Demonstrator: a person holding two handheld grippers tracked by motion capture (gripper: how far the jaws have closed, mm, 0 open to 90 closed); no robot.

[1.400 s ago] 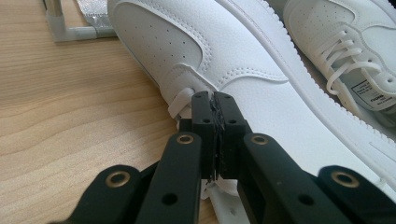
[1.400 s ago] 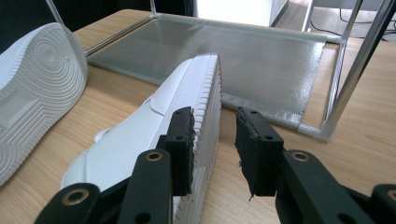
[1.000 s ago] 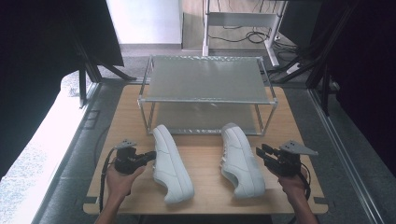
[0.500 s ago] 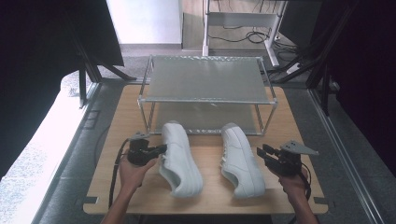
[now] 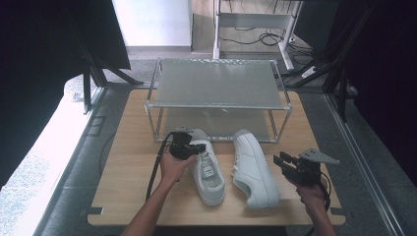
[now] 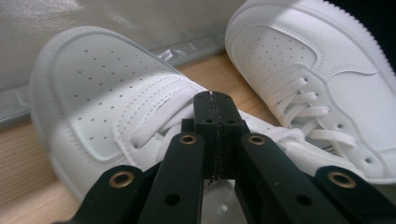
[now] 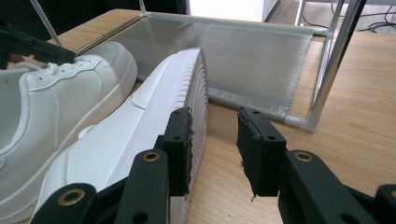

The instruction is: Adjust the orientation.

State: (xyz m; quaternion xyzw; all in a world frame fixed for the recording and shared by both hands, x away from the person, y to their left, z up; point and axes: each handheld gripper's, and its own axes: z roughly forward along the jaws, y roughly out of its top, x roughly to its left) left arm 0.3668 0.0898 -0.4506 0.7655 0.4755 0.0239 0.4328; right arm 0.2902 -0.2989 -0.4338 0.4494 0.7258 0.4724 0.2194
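- Dark curtains flank both sides of the high view, and at mid-frame we see a wooden table (image 5: 123, 162) with a two-tier rack (image 5: 216, 83) standing on its far half.
- In that view two white shoes lie in front of the rack at lower centre: the left shoe (image 5: 210, 169) and, just beside it, the right shoe (image 5: 253, 169), which is tipped onto its side.
- Our left gripper (image 5: 189, 147) sits over the toe end of the left shoe, left of centre; our right gripper (image 5: 287, 164) is at lower right, near the right shoe.
- From the left gripper view, we see the left gripper (image 6: 212, 135) with its jaws pressed together, nothing visible between them. They lie over the laces of the left shoe (image 6: 93, 98), which fills the left half; whether they pinch a lace we cannot tell. The right shoe (image 6: 317, 79) is at upper right, with the rack's mesh shelf (image 6: 116, 18) across the top.
- From the right gripper view, we see the right gripper (image 7: 212, 149) with its jaws parted and bare table between them. The left-hand jaw lies against the ribbed sole of the right shoe (image 7: 140, 126); the other jaw stands clear. The left shoe (image 7: 56, 98) is at left, and the rack (image 7: 261, 56) across the top.
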